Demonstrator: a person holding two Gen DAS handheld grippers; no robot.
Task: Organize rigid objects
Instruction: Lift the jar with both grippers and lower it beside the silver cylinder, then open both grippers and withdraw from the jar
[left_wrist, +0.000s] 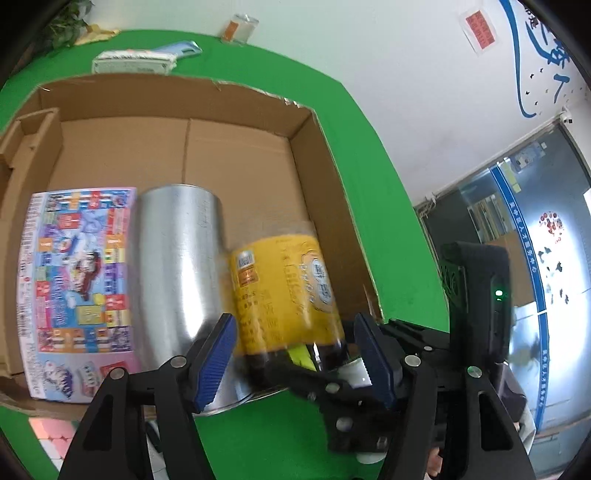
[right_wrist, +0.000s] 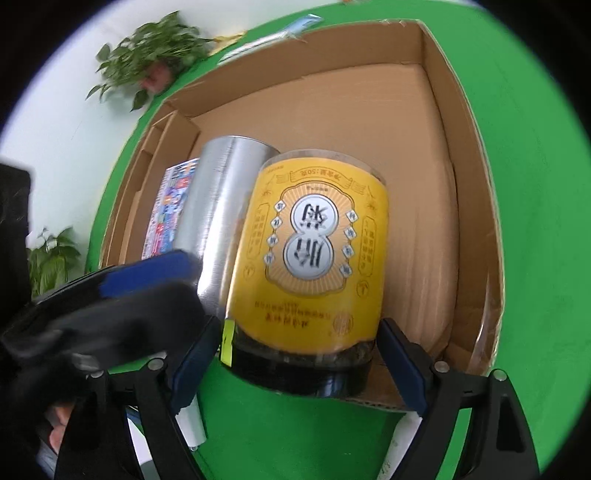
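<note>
A yellow-labelled jar (right_wrist: 314, 254) with a black lid lies in the cardboard box (right_wrist: 465, 122), lid end toward me. My right gripper (right_wrist: 299, 354) is shut on the jar near its lid, holding it over the box's near edge. Beside it lie a silver tin (right_wrist: 225, 210) and a colourful printed pack (right_wrist: 170, 206). In the left wrist view the jar (left_wrist: 284, 295), the tin (left_wrist: 177, 266) and the pack (left_wrist: 77, 280) lie side by side in the box (left_wrist: 321, 155). My left gripper (left_wrist: 295, 362) is open and empty, close by the jar's lid end, with the right gripper just in front of it.
The box sits on a green table (left_wrist: 369, 155). Behind it lie a white packet (left_wrist: 133, 61), a blue tool (left_wrist: 181, 50) and a clear cup (left_wrist: 240, 27). Potted plants (right_wrist: 155, 55) stand at the table's far side. A cardboard insert (left_wrist: 26, 147) lines the box's left side.
</note>
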